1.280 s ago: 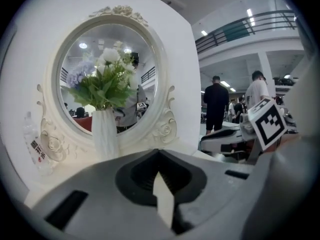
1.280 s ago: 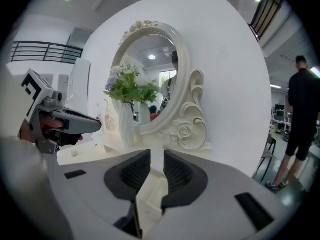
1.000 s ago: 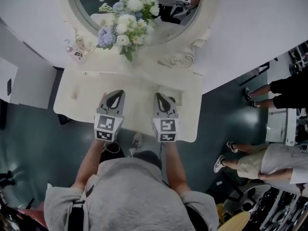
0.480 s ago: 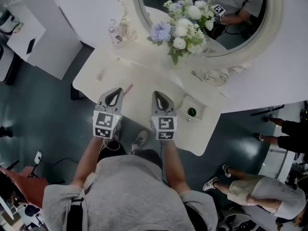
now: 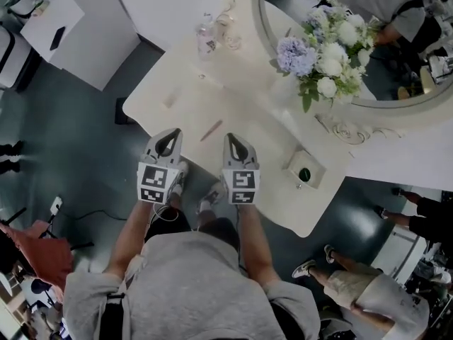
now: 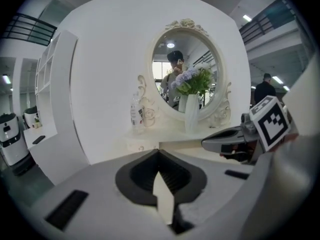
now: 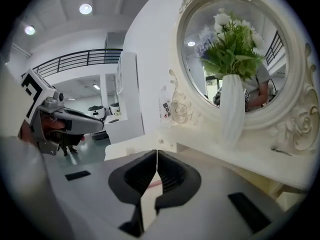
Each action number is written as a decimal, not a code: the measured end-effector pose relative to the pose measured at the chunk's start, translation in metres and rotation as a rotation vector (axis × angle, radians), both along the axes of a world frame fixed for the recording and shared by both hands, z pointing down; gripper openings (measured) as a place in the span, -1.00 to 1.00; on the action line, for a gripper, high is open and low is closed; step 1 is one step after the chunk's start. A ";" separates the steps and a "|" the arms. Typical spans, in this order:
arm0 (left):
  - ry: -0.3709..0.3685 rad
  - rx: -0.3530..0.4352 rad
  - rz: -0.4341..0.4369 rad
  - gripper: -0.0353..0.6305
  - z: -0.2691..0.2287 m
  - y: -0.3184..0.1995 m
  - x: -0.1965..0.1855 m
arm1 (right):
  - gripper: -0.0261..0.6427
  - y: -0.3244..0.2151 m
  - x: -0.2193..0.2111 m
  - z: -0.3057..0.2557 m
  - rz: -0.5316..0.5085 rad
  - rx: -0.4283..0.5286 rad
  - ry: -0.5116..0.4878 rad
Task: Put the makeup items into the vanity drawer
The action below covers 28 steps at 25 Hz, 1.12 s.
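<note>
A slim pinkish makeup pencil (image 5: 211,130) lies on the cream vanity top (image 5: 248,133), just beyond and between my two gripper tips. A small pale item (image 5: 168,99) lies further left on the top. A little open box with a dark green thing inside (image 5: 304,171) sits at the right. My left gripper (image 5: 170,136) (image 6: 159,155) hangs at the table's near edge, shut and empty. Level with it, my right gripper (image 5: 231,140) (image 7: 157,155) is also shut and empty. A low drawer front with small knobs (image 7: 160,141) shows at the back of the top.
A white vase of flowers (image 5: 318,62) stands before the oval mirror (image 5: 396,55). A clear bottle (image 5: 206,41) and an ornament stand at the back left. White cabinets (image 5: 85,27) are left of the vanity. People stand on the floor at the lower right (image 5: 368,289).
The vanity has swung to the right and turned diagonal in the head view. Both grippers now sit at its near left edge, and the pencil has come into view between them.
</note>
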<state>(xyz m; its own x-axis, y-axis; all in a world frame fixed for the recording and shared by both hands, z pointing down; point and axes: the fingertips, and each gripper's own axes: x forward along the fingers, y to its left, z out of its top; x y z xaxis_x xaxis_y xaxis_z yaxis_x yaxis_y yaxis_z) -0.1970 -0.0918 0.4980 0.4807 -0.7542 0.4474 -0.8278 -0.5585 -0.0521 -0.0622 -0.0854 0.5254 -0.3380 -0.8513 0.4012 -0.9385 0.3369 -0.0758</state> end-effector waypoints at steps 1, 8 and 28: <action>-0.001 -0.009 0.001 -0.89 0.005 -0.002 -0.004 | -0.87 -0.002 -0.005 0.008 -0.001 -0.016 0.001; -0.001 -0.092 0.037 -0.89 0.048 -0.012 -0.026 | -0.83 -0.013 -0.032 0.070 0.035 -0.166 -0.011; 0.002 -0.230 0.159 -0.89 0.113 -0.046 -0.049 | -0.69 -0.032 -0.039 0.167 0.241 -0.430 0.057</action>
